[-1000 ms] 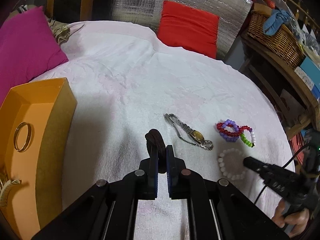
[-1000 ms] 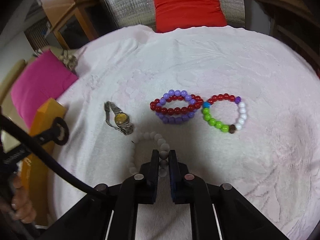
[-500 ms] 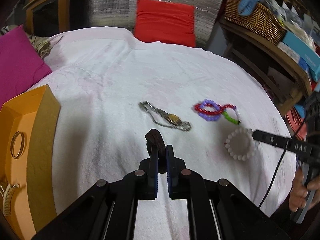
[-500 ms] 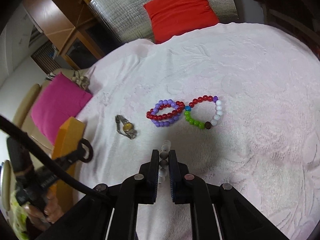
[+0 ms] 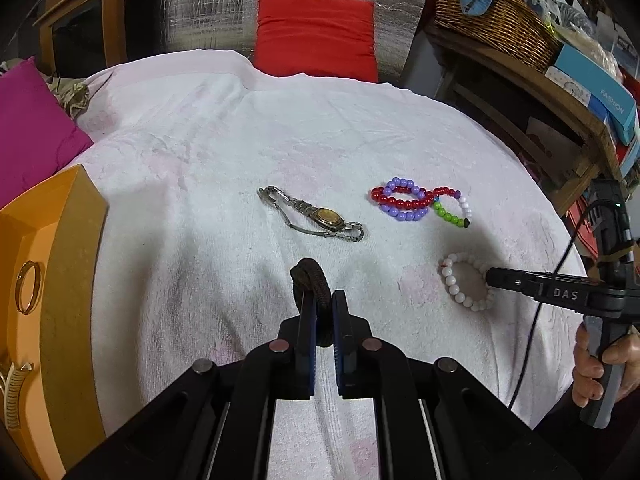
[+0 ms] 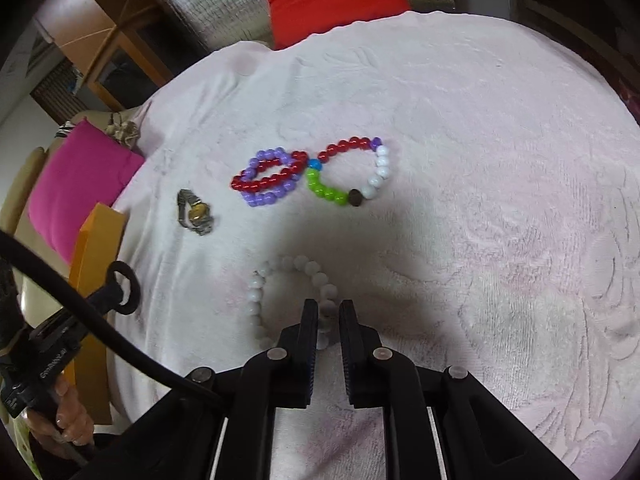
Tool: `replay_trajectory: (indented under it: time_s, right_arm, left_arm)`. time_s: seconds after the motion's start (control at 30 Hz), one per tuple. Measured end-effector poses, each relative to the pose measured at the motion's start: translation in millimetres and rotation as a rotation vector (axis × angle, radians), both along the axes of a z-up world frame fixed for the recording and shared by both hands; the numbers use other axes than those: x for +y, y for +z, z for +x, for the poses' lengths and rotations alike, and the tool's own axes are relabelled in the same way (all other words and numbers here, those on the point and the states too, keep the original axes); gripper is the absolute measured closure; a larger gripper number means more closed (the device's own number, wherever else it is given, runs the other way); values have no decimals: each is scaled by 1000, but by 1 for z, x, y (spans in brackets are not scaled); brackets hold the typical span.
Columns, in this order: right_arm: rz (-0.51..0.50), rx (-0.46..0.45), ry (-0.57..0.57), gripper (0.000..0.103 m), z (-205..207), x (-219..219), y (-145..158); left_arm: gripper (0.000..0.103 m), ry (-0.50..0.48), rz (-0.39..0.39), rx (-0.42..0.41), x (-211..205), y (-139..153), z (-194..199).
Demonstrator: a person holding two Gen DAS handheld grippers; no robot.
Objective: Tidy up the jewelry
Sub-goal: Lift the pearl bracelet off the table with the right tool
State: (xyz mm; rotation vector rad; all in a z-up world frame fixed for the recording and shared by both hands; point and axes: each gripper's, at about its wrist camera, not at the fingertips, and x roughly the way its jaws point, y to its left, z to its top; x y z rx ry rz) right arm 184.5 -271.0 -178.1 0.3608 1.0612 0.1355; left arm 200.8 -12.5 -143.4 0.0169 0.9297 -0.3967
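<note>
My left gripper [image 5: 323, 300] is shut on a dark brown braided ring [image 5: 311, 284], held above the white cloth; it also shows in the right wrist view [image 6: 124, 294]. My right gripper [image 6: 328, 312] has its jaws slightly apart around the near side of a white bead bracelet [image 6: 280, 280] lying on the cloth; the same bracelet shows in the left wrist view [image 5: 464, 286]. A metal wristwatch [image 5: 316, 218], a red and purple bead bracelet [image 5: 400, 198] and a multicoloured bead bracelet [image 6: 352, 172] lie further back.
An orange box [image 5: 60, 280] at the left holds a gold bangle [image 5: 28, 288] and a gold clip [image 5: 14, 380]. A pink cushion [image 5: 28, 128] and a red cushion [image 5: 316, 36] lie at the back. A wooden shelf with a wicker basket [image 5: 496, 24] stands at the right.
My right gripper has lowered the white bracelet onto the cloth and its jaws have parted a little. My left gripper, still holding the ring, has swung its view rightward.
</note>
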Motion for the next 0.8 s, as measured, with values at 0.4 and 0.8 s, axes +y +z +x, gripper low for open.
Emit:
replay_trajectory:
  time_s: [0.4, 0.8]
  right_arm:
    - [-256, -70, 41, 92, 2, 32, 0]
    - [-168, -265, 21, 92, -16, 31, 40]
  left_arm:
    - [96, -70, -107, -7, 5, 11, -6]
    - [96, -65, -100, -44, 10, 20, -17]
